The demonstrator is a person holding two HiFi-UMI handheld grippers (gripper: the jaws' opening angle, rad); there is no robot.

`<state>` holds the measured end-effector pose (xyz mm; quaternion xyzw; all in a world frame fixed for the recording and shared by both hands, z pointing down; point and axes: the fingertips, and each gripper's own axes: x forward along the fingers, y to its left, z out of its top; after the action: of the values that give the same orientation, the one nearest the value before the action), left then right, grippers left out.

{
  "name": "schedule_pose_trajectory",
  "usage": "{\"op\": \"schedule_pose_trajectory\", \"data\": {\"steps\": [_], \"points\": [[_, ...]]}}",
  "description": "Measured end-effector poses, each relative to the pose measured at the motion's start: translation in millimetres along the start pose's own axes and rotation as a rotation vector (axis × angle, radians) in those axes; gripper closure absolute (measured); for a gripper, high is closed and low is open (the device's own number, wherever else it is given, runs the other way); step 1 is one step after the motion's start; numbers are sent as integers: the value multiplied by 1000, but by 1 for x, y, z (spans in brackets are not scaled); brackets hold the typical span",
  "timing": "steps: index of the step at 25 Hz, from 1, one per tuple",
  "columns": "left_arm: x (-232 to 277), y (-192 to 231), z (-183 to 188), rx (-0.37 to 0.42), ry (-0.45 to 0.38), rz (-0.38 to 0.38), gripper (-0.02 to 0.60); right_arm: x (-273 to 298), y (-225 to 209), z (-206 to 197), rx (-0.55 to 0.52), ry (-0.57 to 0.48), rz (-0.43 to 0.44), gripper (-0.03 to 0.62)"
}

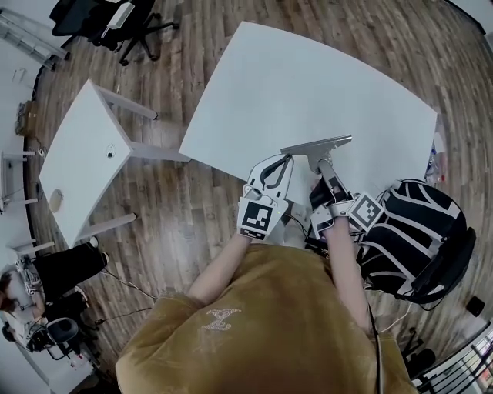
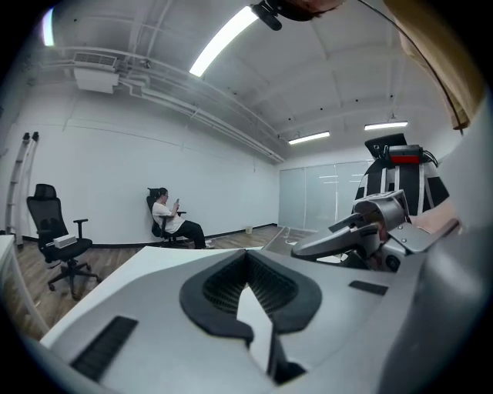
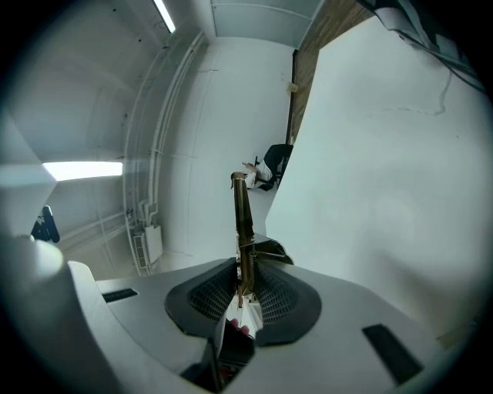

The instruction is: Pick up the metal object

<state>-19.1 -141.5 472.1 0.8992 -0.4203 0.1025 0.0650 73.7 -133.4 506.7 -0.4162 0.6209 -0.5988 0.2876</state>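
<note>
Nearest you in the head view: your ochre shirt (image 1: 254, 331) at 6 o'clock, both forearms reaching toward 12. L tongs (image 1: 285, 161) sit just L of centre. The L gripper view shows their tips meeting w/ nothing btwn them, so closed and empty. R tongs (image 1: 323, 173) are just beside, at 3 o'clock of the L pair, clamped on the metal piece (image 1: 317, 144). Its stem runs down into the pads, and its flat grey top lies crosswise at 12 o'clock of the tongs, over the near edge of the white worktop (image 1: 308, 85). In the R gripper view it shows edge-on, thin, pinched btwn the ribbed pads. A striped black/white item (image 1: 412, 231) sits at 4 o'clock. Farther out on the wood floor (image 1: 192, 208): 2nd white table (image 1: 81, 158) at 9 o'clock, office chair (image 1: 108, 23) at 11. In the L gripper view a seated person (image 2: 171, 219) is by the far wall.
</note>
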Motion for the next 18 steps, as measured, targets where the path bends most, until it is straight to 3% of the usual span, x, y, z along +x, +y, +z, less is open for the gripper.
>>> {"op": "schedule_pose_trajectory", "data": {"steps": [18], "points": [[-22, -13, 86, 33, -185, 56, 575, -32, 99, 25, -114, -59, 249, 519]]}}
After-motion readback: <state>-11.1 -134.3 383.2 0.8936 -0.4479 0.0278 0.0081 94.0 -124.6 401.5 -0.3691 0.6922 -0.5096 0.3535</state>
